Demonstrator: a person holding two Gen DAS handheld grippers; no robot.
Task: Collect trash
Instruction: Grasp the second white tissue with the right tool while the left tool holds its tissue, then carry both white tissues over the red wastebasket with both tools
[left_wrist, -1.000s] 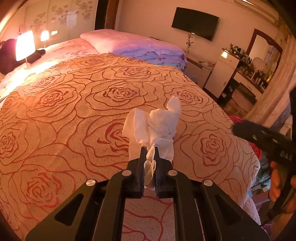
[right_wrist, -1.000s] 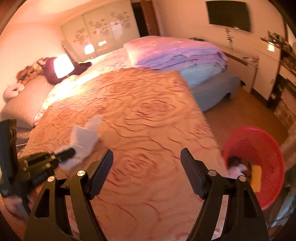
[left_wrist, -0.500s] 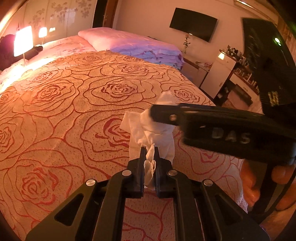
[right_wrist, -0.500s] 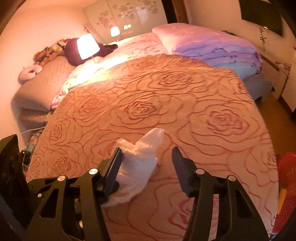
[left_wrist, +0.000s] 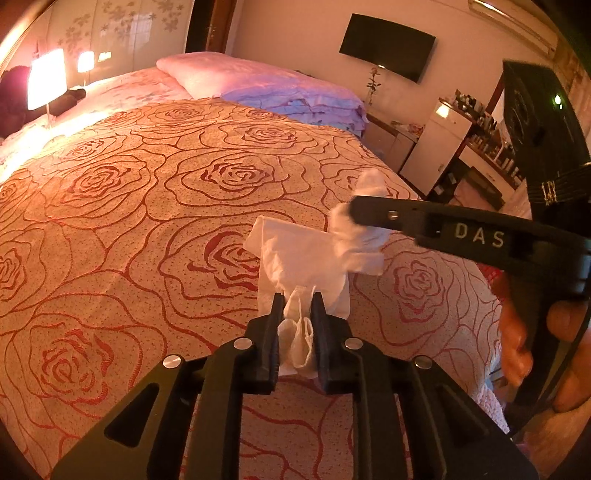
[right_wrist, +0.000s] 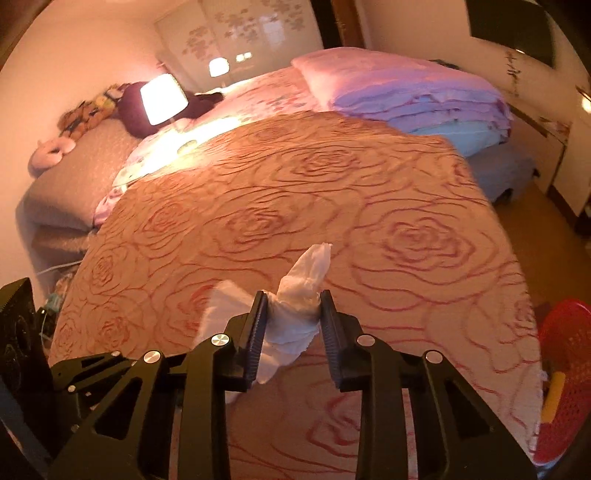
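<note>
A crumpled white tissue (left_wrist: 303, 258) hangs over the rose-patterned bedspread (left_wrist: 147, 221), stretched between both grippers. My left gripper (left_wrist: 298, 297) has the tissue's lower end between its pads; its jaws are opening slightly, and the paper still fills the gap. From the right, one finger (left_wrist: 406, 218) of the right gripper reaches across the tissue's upper end. In the right wrist view my right gripper (right_wrist: 293, 295) is closing, and both pads touch the tissue (right_wrist: 306, 269) bunched between them. The left gripper's body (right_wrist: 96, 369) shows at the lower left.
A red mesh basket (right_wrist: 565, 362) with a yellow item (right_wrist: 552, 395) in it stands on the floor off the bed's right corner. Folded quilts (left_wrist: 280, 88) lie at the bed's far end. A lit lamp (left_wrist: 46, 79) stands far left. A person's hand (left_wrist: 517, 332) grips the right tool.
The right gripper came in from the right over the tissue's upper end and narrowed its jaws around it. The left gripper stayed put, its jaws now slightly wider apart.
</note>
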